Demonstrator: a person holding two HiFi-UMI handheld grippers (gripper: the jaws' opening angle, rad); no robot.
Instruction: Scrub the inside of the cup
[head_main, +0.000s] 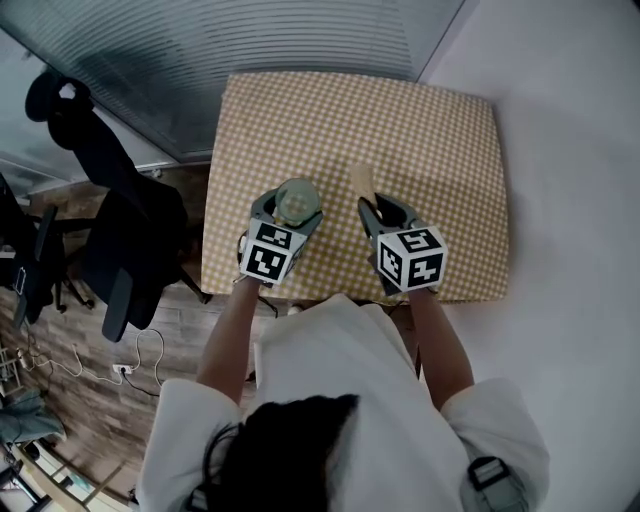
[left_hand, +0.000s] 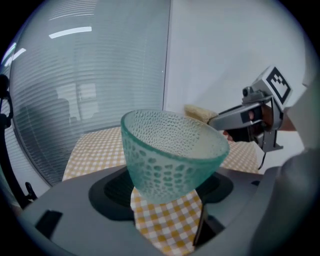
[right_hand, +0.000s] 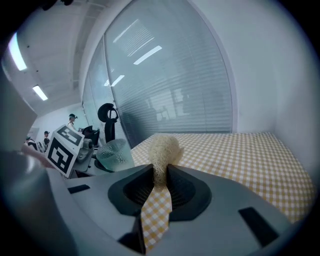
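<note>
A pale green dimpled glass cup (left_hand: 170, 150) sits between the jaws of my left gripper (left_hand: 167, 192), which is shut on its lower part; its mouth tilts up and to the right. The cup (head_main: 296, 201) also shows from above, held over the table's near edge, and small in the right gripper view (right_hand: 116, 154). My right gripper (right_hand: 160, 182) is shut on a beige loofah scrubber (right_hand: 163, 155), whose bushy top sticks out past the jaws. The scrubber (head_main: 362, 180) is held to the right of the cup, apart from it. The right gripper (left_hand: 235, 120) shows beyond the cup's rim.
A table with a yellow-and-white checked cloth (head_main: 400, 140) lies under both grippers, white wall on its right. A black office chair (head_main: 120, 230) stands left of the table, beside a glass partition with blinds (head_main: 250, 40). Cables lie on the wooden floor (head_main: 90, 370).
</note>
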